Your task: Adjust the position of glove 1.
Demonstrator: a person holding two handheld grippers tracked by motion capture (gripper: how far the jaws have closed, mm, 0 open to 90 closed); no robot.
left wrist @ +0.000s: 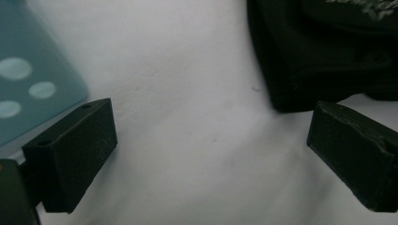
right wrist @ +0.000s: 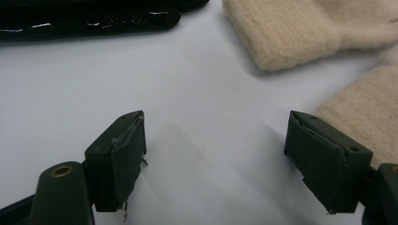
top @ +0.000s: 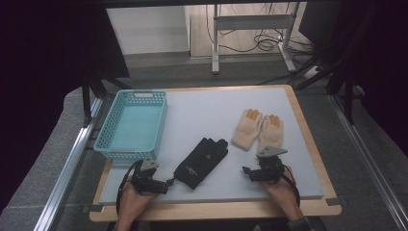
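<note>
Resting low on the tabletop (top: pixel 211 108), both hand-held grippers gape wide with nothing between their jaws.

From the left hand-held gripper (top: pixel 169 184), the black glove (top: pixel 201 161) lies just beside it at about 1 o'clock; the pair of cream gloves (top: pixel 258 129) sits near the right hand-held gripper (top: pixel 246 171) at about 12 o'clock, one cuff close by its jaw. At the tabletop's 9 o'clock edge stands a turquoise basket (top: pixel 108 144).

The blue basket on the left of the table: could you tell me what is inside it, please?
The blue basket looks empty in the high view: just its bare floor. Its near wall hides the closest strip of floor, so something small and flat there cannot be ruled out.
</note>
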